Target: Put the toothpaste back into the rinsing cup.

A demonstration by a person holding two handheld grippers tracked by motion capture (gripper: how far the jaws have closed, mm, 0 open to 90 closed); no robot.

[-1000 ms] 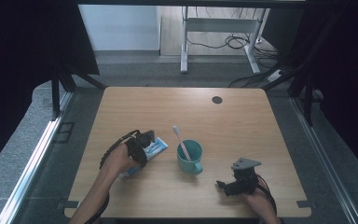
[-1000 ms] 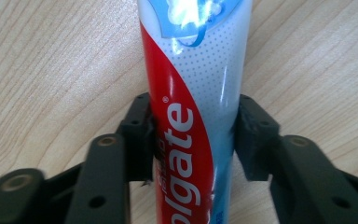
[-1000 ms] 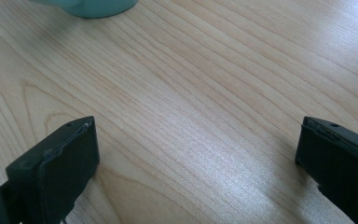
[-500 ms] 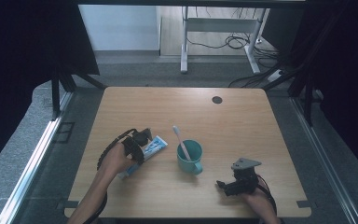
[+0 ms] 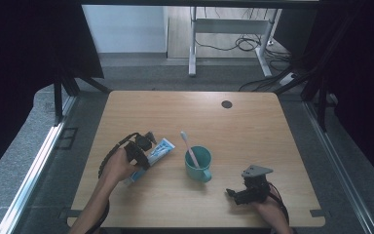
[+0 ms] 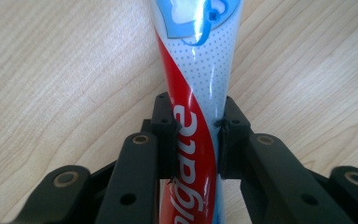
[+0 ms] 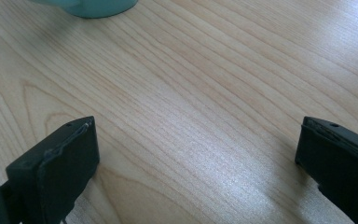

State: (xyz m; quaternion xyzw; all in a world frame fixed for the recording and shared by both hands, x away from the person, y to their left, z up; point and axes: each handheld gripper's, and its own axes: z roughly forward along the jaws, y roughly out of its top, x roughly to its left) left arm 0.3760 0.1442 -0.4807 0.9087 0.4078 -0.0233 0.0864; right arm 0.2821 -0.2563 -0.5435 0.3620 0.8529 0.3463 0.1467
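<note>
Up close, the left gripper (image 6: 196, 135) pinches the toothpaste tube (image 6: 193, 84); the right gripper (image 7: 198, 163) gapes wide over bare table (image 7: 205, 93).

High view overlooks table (image 5: 253, 126); right gripper view perhaps shares the cup (image 7: 91, 7).

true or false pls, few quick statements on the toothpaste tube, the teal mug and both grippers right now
1. The left gripper has its fingers closed on the toothpaste tube. True.
2. The right gripper holds the teal mug by its handle. False: its fingers are wide apart over bare table, holding nothing.
3. A toothbrush stands in the mug. True.
4. The mug lies tipped on its side. False: it stands upright.
5. The toothpaste tube is inside the mug. False: it is to the left of the mug in the high view, in the left gripper's grip.
</note>
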